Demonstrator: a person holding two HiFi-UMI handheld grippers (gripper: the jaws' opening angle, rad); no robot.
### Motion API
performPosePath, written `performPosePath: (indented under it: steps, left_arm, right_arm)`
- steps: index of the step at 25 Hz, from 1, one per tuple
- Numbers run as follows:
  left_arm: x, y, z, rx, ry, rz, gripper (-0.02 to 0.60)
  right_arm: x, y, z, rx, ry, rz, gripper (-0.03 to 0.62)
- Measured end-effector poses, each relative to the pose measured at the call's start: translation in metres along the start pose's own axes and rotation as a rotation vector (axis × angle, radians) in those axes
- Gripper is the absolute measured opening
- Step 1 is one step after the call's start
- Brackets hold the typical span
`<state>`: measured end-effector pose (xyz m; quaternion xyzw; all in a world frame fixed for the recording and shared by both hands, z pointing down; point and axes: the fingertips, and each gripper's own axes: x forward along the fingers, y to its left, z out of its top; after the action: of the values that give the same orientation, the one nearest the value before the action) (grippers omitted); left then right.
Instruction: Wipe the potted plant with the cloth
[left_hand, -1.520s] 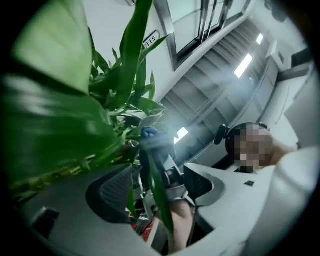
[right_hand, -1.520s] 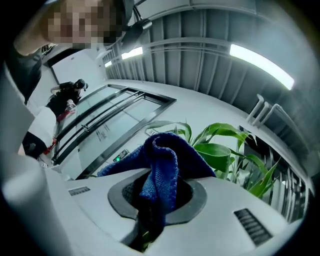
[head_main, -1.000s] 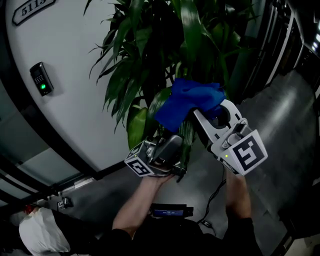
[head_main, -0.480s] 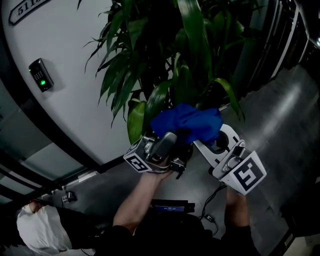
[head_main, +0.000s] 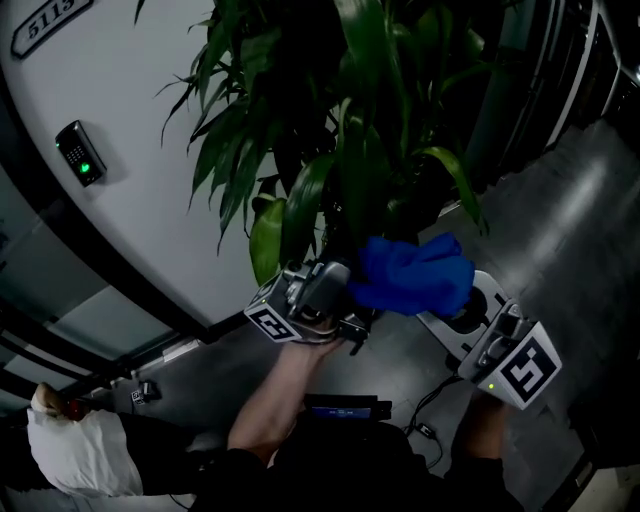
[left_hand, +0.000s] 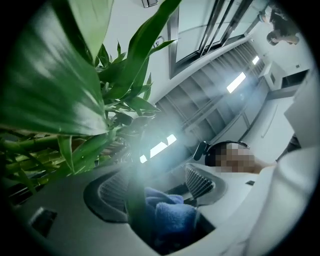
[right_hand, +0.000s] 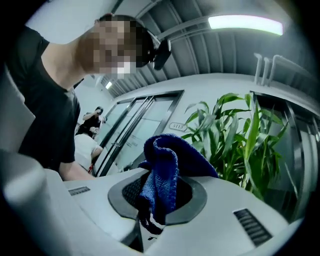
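Note:
The potted plant (head_main: 350, 130) fills the upper middle of the head view with long green leaves. My right gripper (head_main: 450, 305) is shut on a bunched blue cloth (head_main: 415, 275), held just below the lowest leaves and beside my left gripper (head_main: 345, 300). In the right gripper view the cloth (right_hand: 162, 170) is pinched between the jaws, with the plant (right_hand: 240, 140) behind it. The left gripper (left_hand: 157, 187) points steeply up; its jaws have just been opening and stand wide. A blurred leaf strip (left_hand: 134, 200) runs between them without being pressed, and the cloth (left_hand: 172, 217) shows low behind.
A curved white wall with a keypad reader (head_main: 78, 155) stands left of the plant. A person in white (head_main: 80, 455) crouches at the lower left. A small device and a cable (head_main: 345, 410) lie on the dark grey floor (head_main: 570, 220) by my feet.
My right gripper has carried the blue cloth down and to the right, off the leaves. The left gripper has stayed where it was under the plant.

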<state>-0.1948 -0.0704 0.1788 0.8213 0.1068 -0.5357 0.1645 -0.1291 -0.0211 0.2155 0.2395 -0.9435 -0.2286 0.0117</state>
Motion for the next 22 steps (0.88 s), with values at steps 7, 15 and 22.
performPosePath:
  steps: [7,15,22]
  left_arm:
    - [-0.007,0.002,-0.005,0.010,0.014,0.033,0.348]
    - [0.000,-0.020,-0.008,0.112,0.054,0.013,0.400]
    - [0.000,-0.016,-0.009,0.128,0.064,0.038,0.413]
  right_arm:
    - [-0.029,-0.057,0.099,-0.117,-0.348,-0.217,0.077]
    - [0.052,-0.056,0.055,-0.329,-0.100,-0.118,0.077]
    - [0.055,-0.020,0.006,-0.318,-0.014,-0.014,0.077]
